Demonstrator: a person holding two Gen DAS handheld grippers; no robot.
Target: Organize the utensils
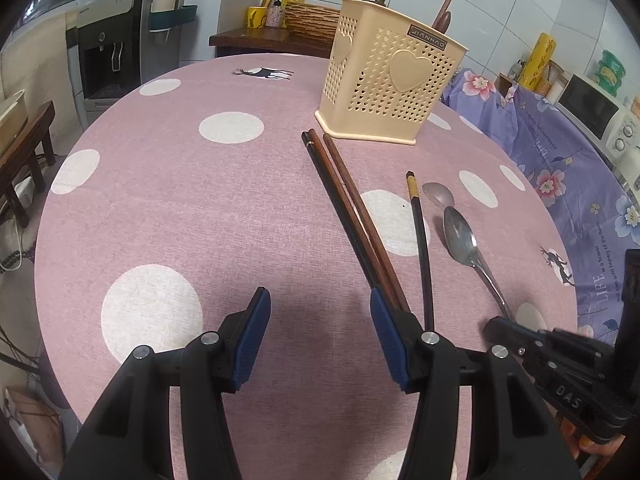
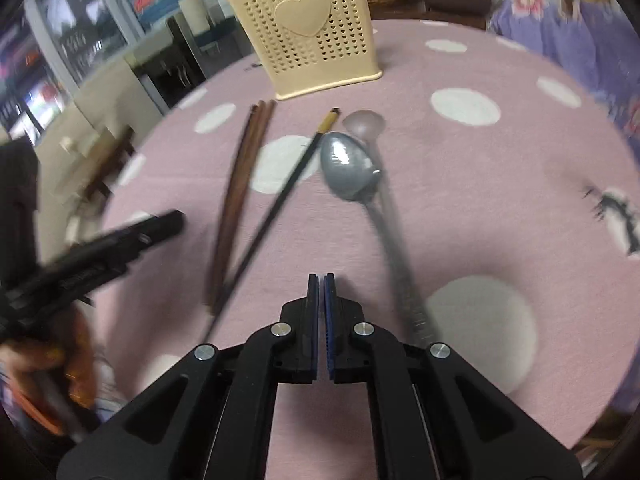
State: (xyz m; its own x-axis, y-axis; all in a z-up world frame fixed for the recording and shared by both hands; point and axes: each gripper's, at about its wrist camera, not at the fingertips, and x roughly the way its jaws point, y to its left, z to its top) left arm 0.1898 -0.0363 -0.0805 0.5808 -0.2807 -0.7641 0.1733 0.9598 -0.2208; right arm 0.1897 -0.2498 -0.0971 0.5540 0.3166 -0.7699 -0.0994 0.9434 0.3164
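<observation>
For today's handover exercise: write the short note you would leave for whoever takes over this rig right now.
Left gripper: open, empty, over the tablecloth, fingers beside the near ends of the chopsticks.
Right gripper: shut, empty, just left of the spoon handle.
On the table: brown chopsticks, one black chopstick, metal spoon with a second spoon behind it, all lying in front of the cream utensil holder.
Done: a few utensils already stand in the holder.
Left: put the loose chopsticks and spoons into the holder.
</observation>
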